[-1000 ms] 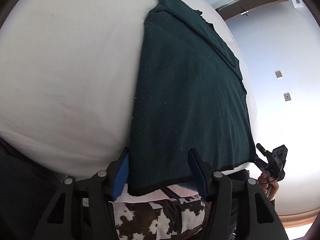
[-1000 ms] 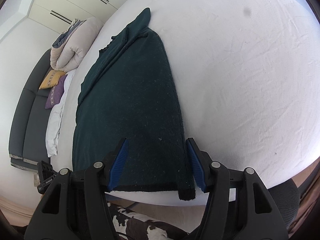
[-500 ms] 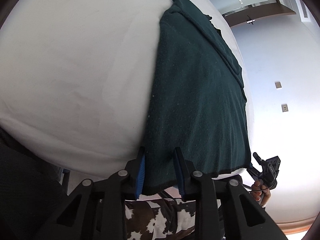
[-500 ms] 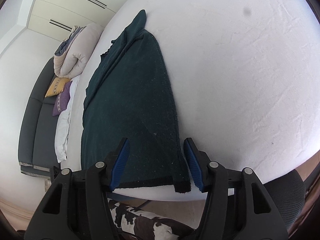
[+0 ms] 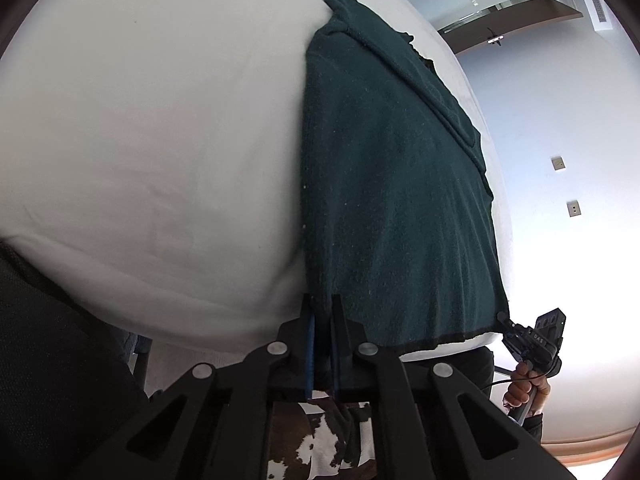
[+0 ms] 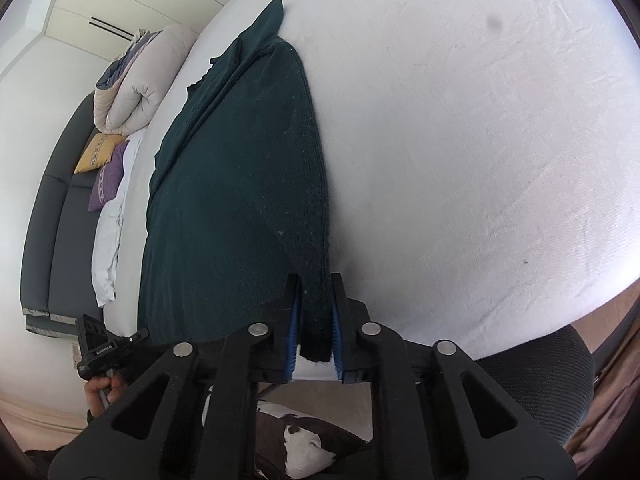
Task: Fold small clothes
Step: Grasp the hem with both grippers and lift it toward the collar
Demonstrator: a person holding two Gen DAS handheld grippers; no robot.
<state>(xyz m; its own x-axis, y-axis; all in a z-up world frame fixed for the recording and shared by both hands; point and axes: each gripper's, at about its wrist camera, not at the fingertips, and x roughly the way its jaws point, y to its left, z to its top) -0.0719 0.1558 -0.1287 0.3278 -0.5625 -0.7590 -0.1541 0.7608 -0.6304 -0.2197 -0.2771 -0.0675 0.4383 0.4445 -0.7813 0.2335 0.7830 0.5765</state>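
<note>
A dark green knitted garment (image 5: 396, 184) lies flat and lengthwise on a white sheeted bed (image 5: 152, 152), its black-trimmed hem at the near edge of the mattress and its far end tapering to a point away from the cameras; folded layers of the cloth run along one long side. The left gripper (image 5: 322, 320), black with blue pads, is closed on the near left corner of the hem, its two fingers pressed almost together with a thin fold of cloth between them; in the right wrist view the right gripper (image 6: 316, 320) pinches the near right corner the same way, a thicker band of the dark fabric (image 6: 240, 184) clamped between its blue-lined fingers (image 6: 294, 332), with the corner's end hanging just past the mattress edge (image 6: 480, 160). Each gripper also shows at the rim of the other's view, held by a bare hand (image 5: 524, 388). Beyond the bed, the right wrist view takes in a rolled beige duvet (image 6: 140, 76), a yellow cushion (image 6: 94, 152) and a purple cushion (image 6: 108, 178) on a grey sofa (image 6: 44, 232); a cowhide-patterned rug (image 5: 316, 448) lies below the bed.
</note>
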